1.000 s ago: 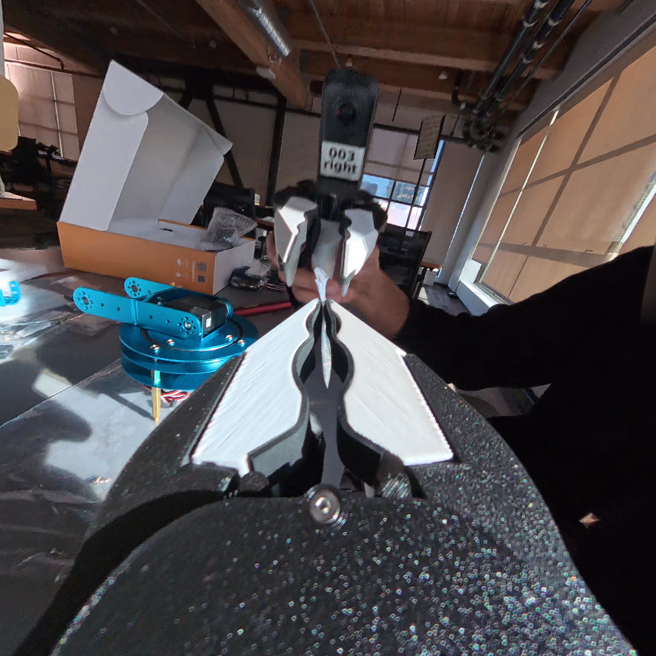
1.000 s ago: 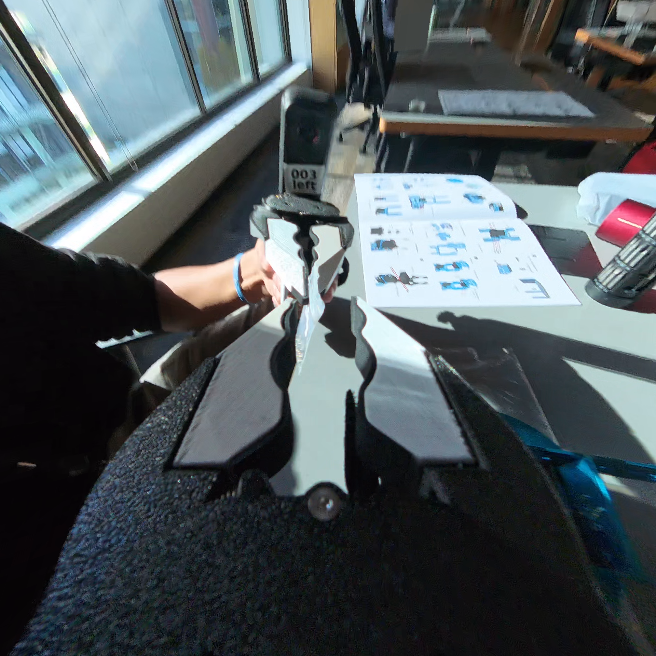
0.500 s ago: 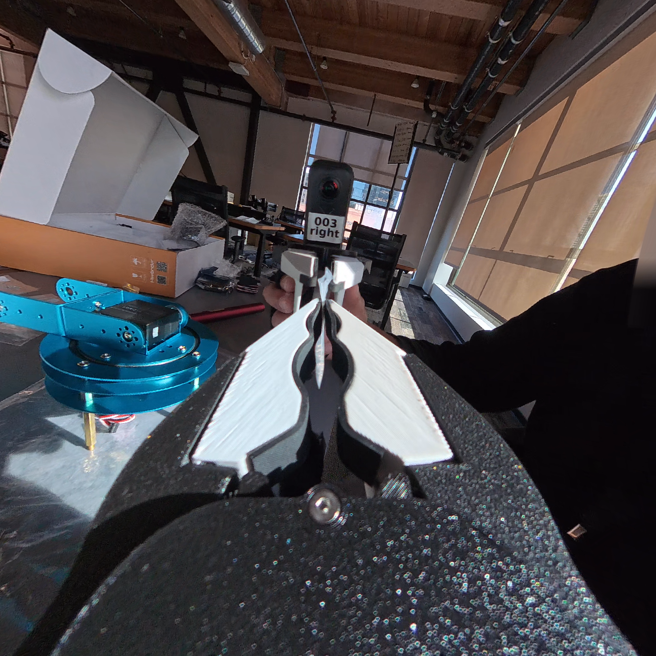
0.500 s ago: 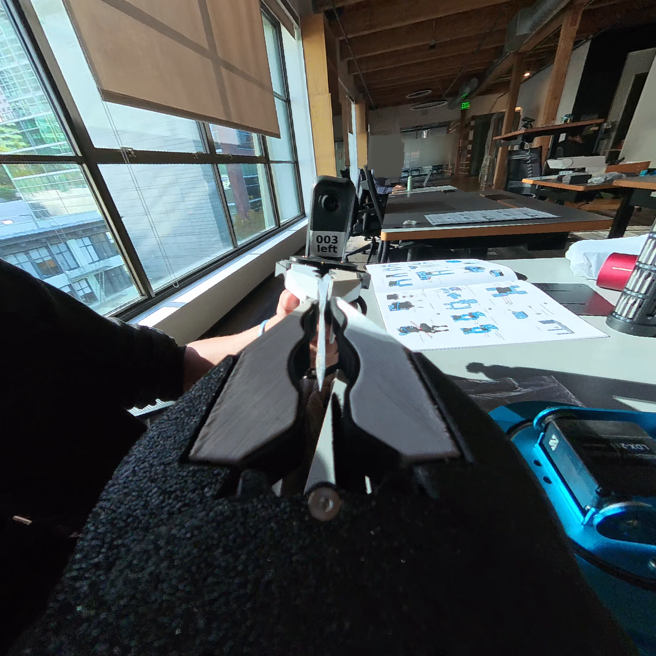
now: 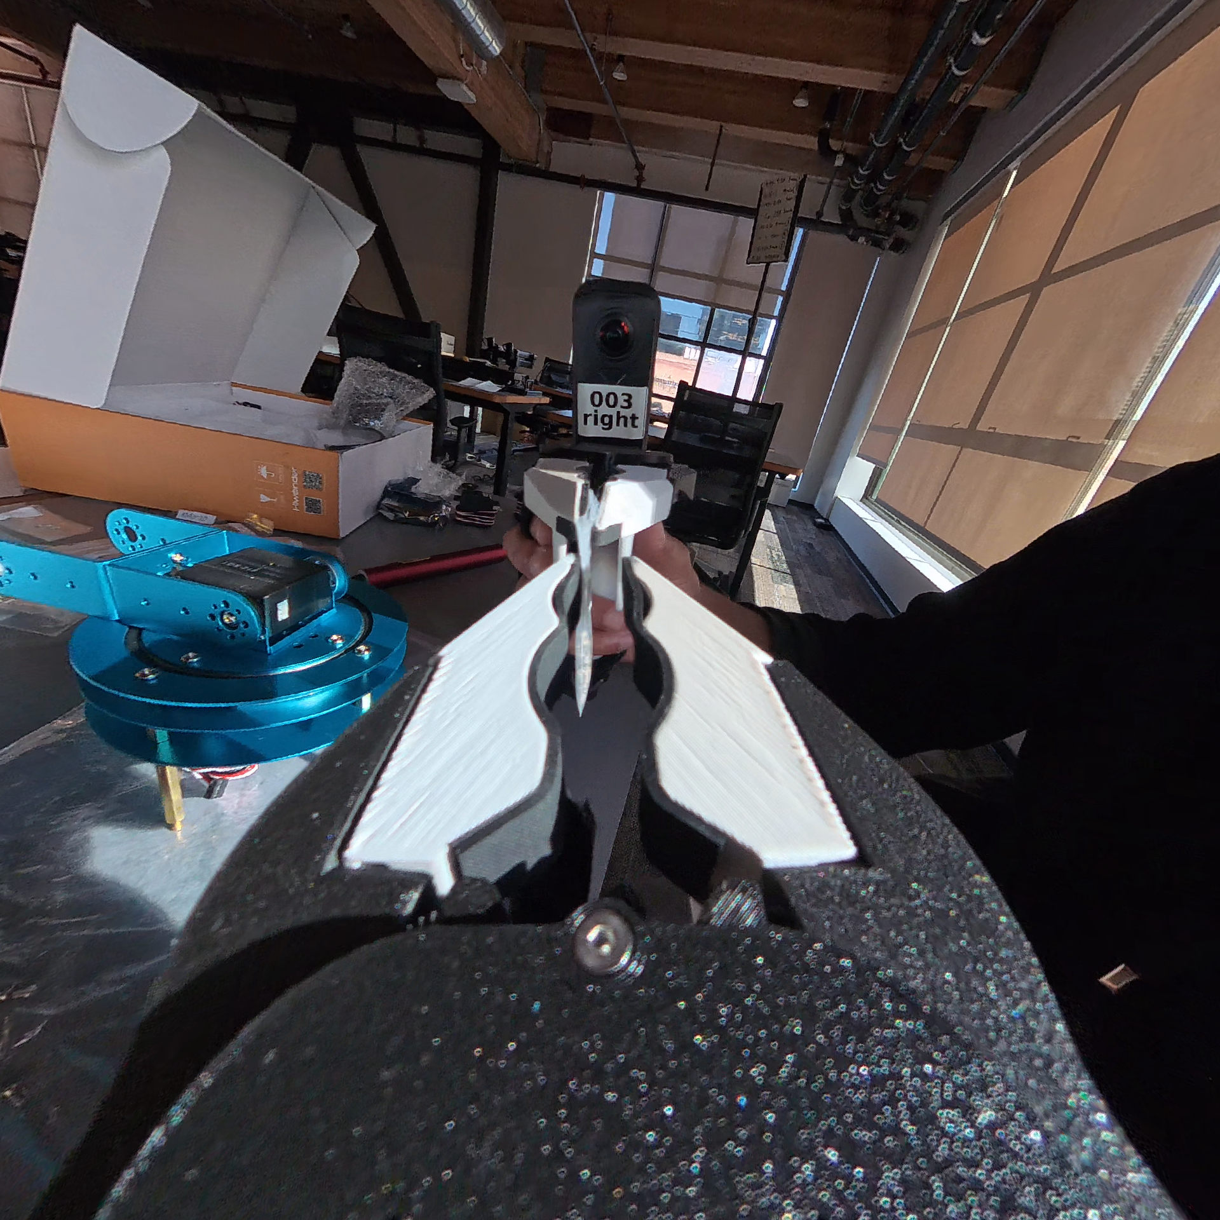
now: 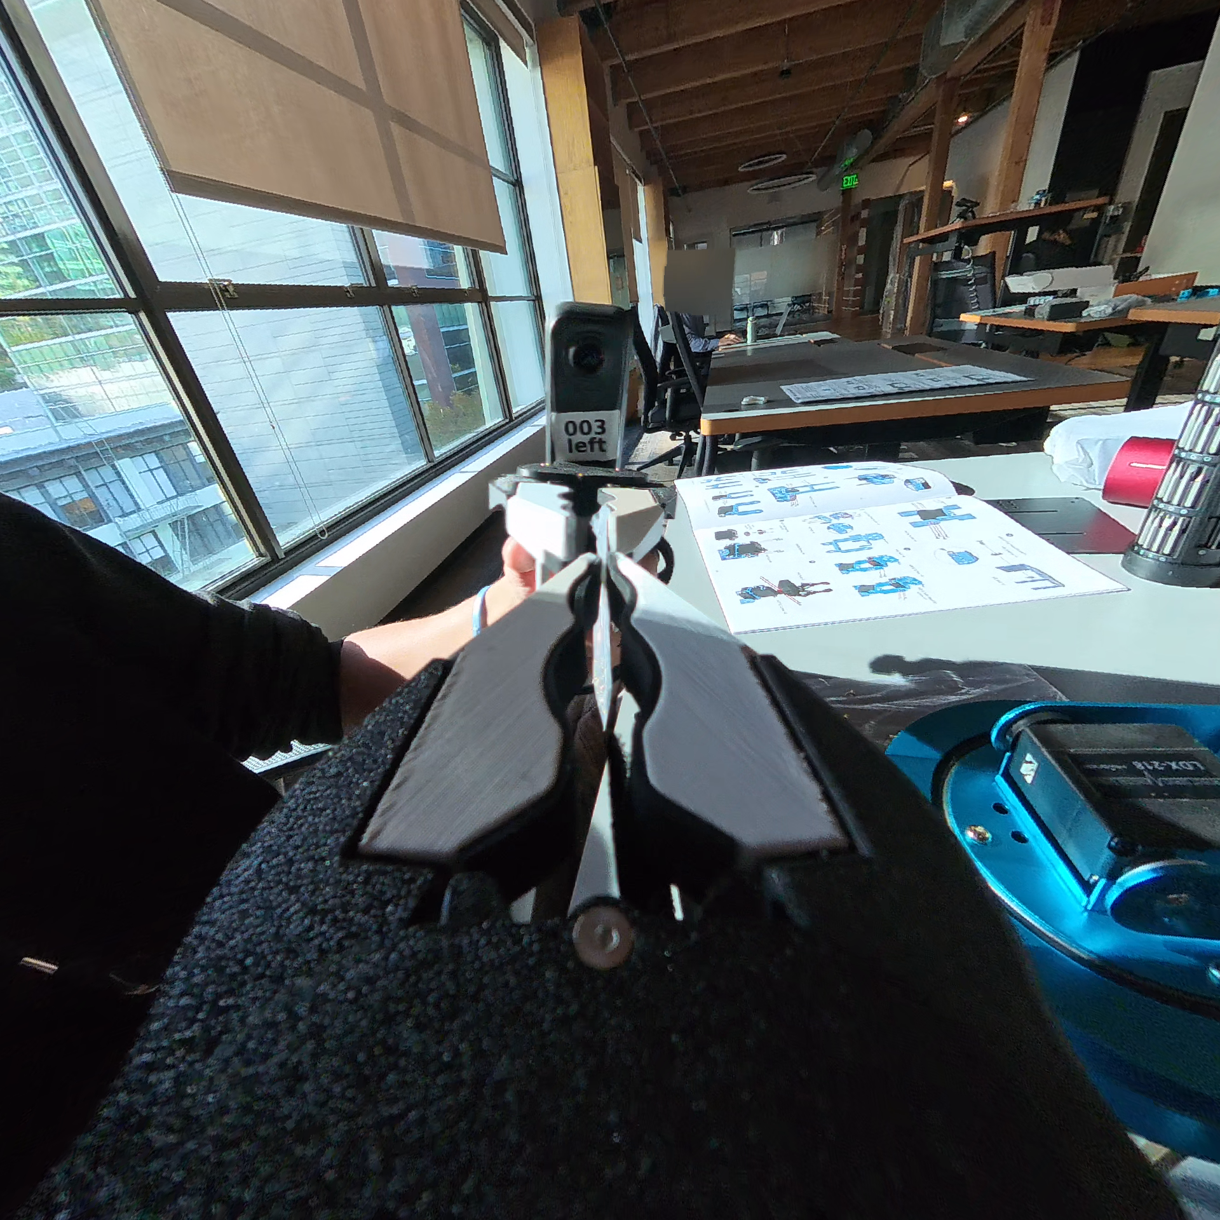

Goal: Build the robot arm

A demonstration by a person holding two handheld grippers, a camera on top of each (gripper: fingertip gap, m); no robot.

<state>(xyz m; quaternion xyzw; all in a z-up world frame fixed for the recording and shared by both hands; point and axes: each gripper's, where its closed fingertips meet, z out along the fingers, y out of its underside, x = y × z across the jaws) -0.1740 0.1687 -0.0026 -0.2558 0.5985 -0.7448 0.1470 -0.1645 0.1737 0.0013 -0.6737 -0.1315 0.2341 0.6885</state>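
Sunlit office windows and wooden ceiling beams are framing a grey desk (image 6: 924,634). Above its near edge, two hand-held grippers are pointing tip to tip. Both the left gripper (image 5: 597,568) and the right gripper (image 6: 604,564) are pinching one thin clear plastic strip (image 5: 582,647), jaws pressed together on it, its long axis running between them. A blue metal turntable (image 5: 231,680) is sitting just left, an open booklet (image 6: 878,541) farther off.
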